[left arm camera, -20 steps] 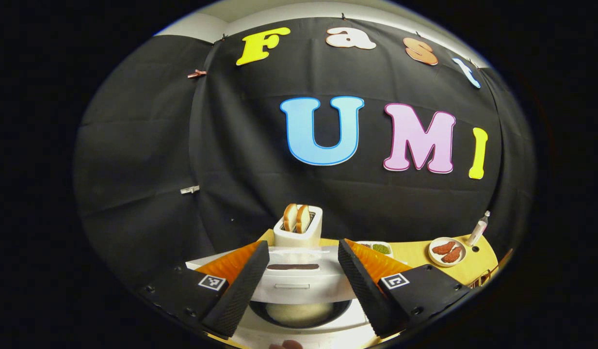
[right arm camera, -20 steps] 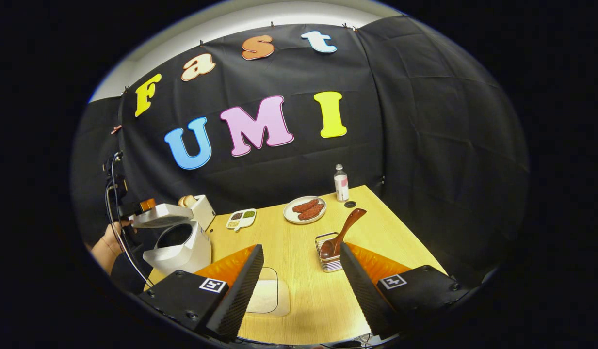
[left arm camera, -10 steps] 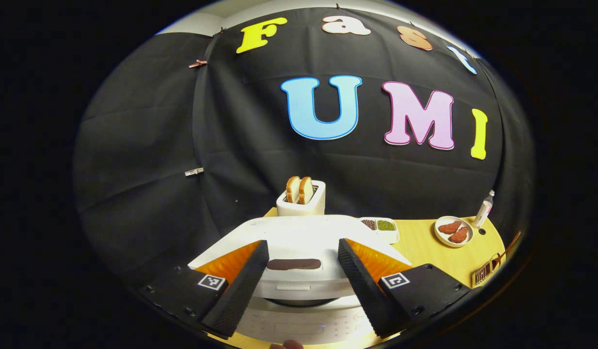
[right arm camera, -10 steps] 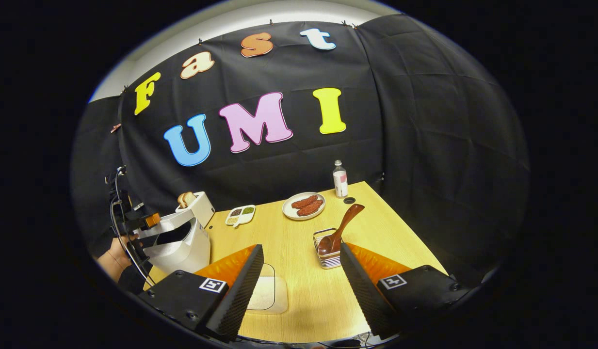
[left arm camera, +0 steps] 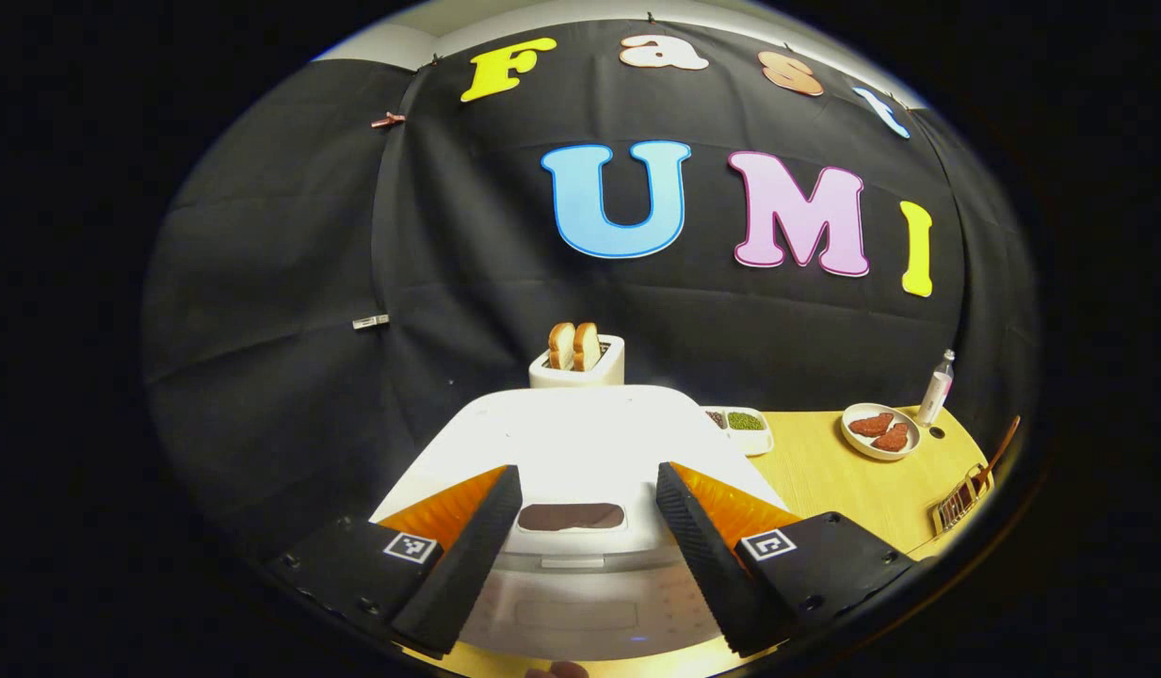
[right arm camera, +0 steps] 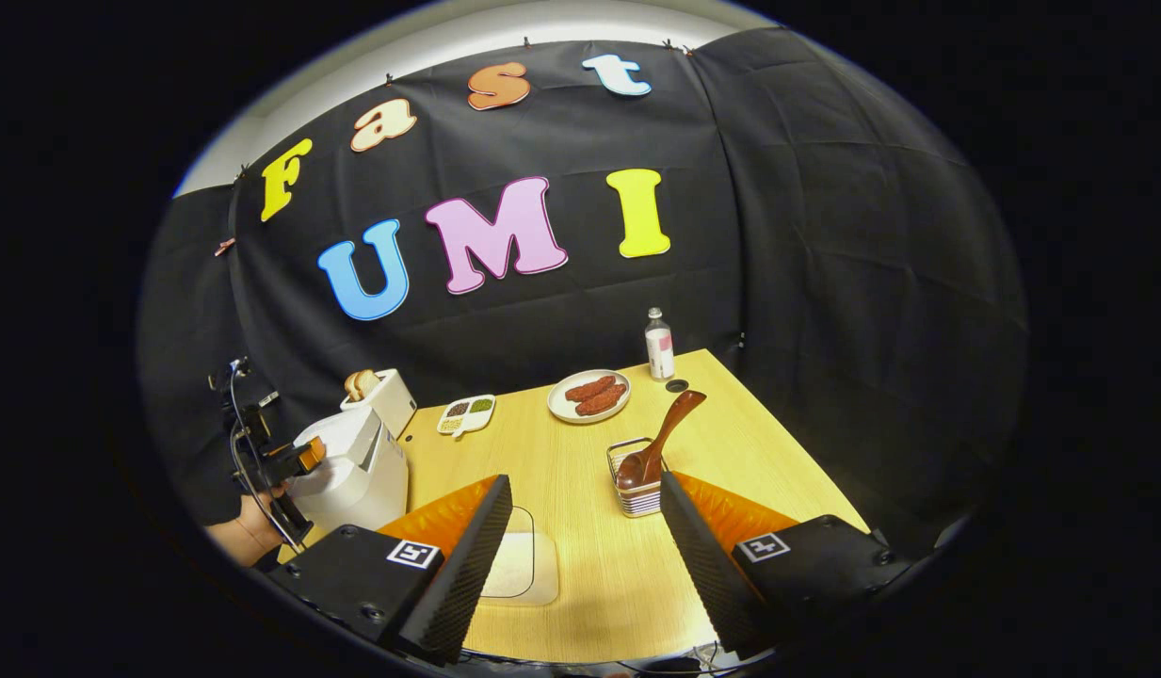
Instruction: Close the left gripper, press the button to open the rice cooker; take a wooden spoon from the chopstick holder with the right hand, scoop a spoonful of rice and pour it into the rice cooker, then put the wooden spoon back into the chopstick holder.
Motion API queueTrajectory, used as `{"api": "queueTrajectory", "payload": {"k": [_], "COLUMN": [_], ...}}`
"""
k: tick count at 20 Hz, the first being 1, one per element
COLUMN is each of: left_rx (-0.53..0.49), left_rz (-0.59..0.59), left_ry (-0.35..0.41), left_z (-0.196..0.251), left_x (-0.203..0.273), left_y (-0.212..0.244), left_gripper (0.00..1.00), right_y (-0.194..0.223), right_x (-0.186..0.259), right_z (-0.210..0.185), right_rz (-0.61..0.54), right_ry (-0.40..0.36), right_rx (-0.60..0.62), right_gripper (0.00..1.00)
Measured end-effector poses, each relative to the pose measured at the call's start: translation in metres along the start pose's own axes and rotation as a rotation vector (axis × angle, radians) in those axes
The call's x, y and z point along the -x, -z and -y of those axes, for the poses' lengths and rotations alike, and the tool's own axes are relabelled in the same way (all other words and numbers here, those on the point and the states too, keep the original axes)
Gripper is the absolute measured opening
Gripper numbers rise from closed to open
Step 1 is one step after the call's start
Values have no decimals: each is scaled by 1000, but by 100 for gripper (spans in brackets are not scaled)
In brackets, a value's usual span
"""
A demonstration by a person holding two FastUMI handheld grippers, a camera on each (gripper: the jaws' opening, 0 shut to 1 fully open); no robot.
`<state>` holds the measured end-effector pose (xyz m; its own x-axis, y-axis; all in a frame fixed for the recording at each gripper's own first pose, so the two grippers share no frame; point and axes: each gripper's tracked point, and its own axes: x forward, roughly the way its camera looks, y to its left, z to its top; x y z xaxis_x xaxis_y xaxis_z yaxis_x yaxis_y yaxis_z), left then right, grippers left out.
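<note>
L gripper (left arm camera: 580, 527) w/ jaws wide apart, holding nothing, hovers right over the front of the rice cooker (left arm camera: 580, 452); cooker lid is down, its dark oval button (left arm camera: 571, 516) sits btwn the two fingers, not touched. In the right gripper view the rice cooker (right arm camera: 354, 466) stands at the tabletop's (right arm camera: 580, 584) left edge, w/ the left gripper (right arm camera: 293, 459) and a hand (right arm camera: 246, 527) at its left side, cables hanging off it. R gripper (right arm camera: 580, 537) also wide open, empty, up above the near part of the tabletop. Wooden spoon (right arm camera: 660, 438) sits bowl-down in the chopstick holder (right arm camera: 635, 480), handle leaning up toward the far right corner; holder is mid-tabletop toward the right edge, just beyond the R gripper's right finger, not touching. Rice container (right arm camera: 522, 565), clear w/ white rice, lies near the front edge btwn the R fingers. Toaster (left arm camera: 577, 363) w/ two bread slices stands just behind the cooker at the far left corner. Small divided dish (right arm camera: 467, 412) w/ beans near the far edge, plate of sausages (right arm camera: 589, 395) beside it to the right, bottle (right arm camera: 659, 344) at the far right corner.
</note>
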<state>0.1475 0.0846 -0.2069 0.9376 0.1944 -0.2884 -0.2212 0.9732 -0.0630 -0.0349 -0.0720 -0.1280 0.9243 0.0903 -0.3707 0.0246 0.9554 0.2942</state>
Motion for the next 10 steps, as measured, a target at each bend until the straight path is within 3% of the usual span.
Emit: {"api": "queueTrajectory", "payload": {"k": [10], "left_rx": [-12], "left_rz": [-15], "left_ry": [-6], "left_z": [2], "left_x": [1], "left_y": [18], "left_gripper": [100], "right_y": [0], "right_x": [1], "right_z": [0], "right_rz": [2], "right_ry": [3], "right_rx": [0], "right_gripper": [98]}}
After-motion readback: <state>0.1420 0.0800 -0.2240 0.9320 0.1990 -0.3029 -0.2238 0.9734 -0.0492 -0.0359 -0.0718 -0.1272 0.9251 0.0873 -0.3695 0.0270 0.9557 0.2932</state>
